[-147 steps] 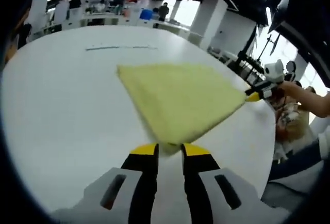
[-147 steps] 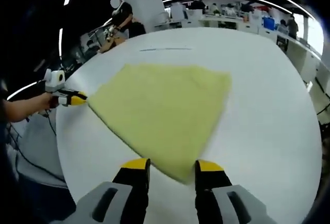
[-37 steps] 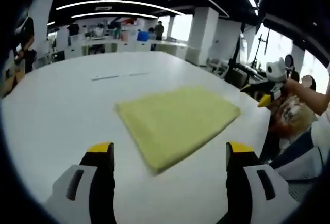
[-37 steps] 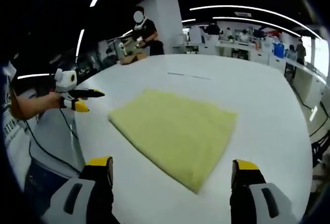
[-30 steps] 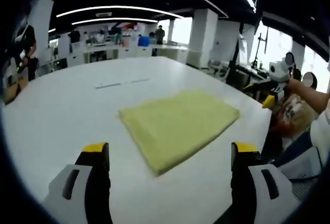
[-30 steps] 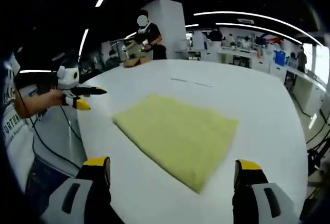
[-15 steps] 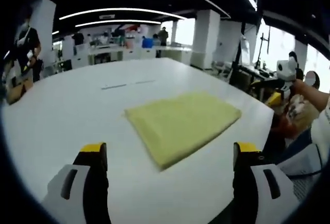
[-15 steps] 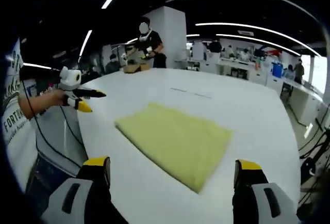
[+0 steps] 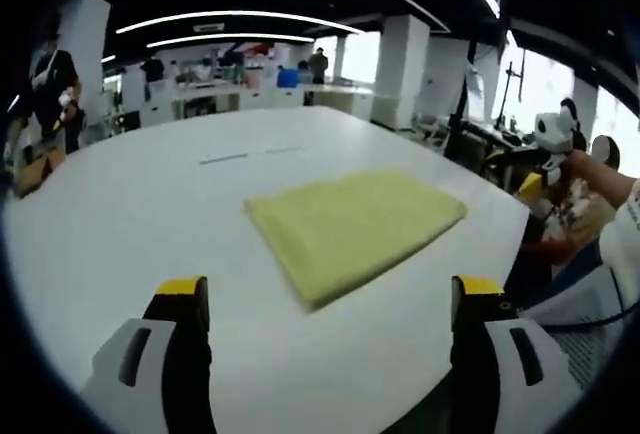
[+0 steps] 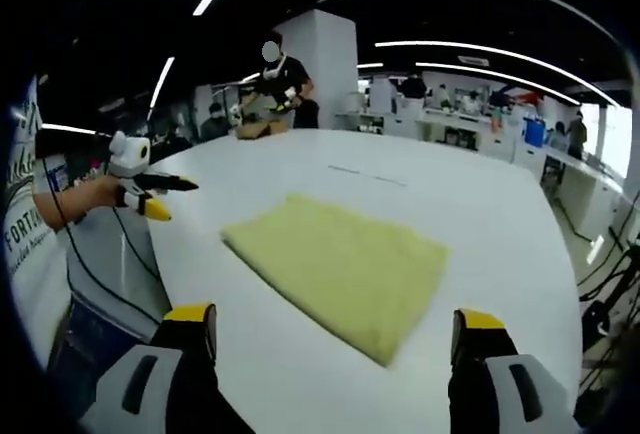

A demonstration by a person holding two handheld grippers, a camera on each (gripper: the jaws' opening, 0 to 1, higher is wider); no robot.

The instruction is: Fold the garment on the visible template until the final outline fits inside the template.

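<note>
- Currently, a folded yellow garment [image 9: 352, 230] is seen lying flat on the white table [image 9: 130, 214] in the left gripper view, as a compact four-sided shape just right of the view's centre.
- From the left gripper [image 9: 330, 304], the garment is found at about 12 o'clock, its nearest corner lying between the two yellow-tipped jaws but well apart from both.
- The left gripper's jaws are spread wide and nothing is grasped between them.
- At about 3 o'clock in the left gripper view, the right gripper [image 9: 532, 186] is seen held in a hand [image 9: 590, 172] beyond the table edge, clear of the garment.
- In the right gripper view, the same garment [image 10: 340, 266] is seen near the middle of the table [image 10: 500, 224], with its nearest corner pointing toward 5 o'clock.
- The right gripper [image 10: 335, 329] is likewise released, its jaws set far apart with only bare table between them.
- At about 9 o'clock in the right gripper view, the left gripper [image 10: 160, 197] is seen held off the table edge, its jaws parted.
- A thin dark line [image 9: 250, 154] is marked on the table beyond the garment; whether it belongs to a template cannot be told.
- A person [image 10: 275, 79] stands at the table's far side, toward 11 o'clock in the right gripper view.
</note>
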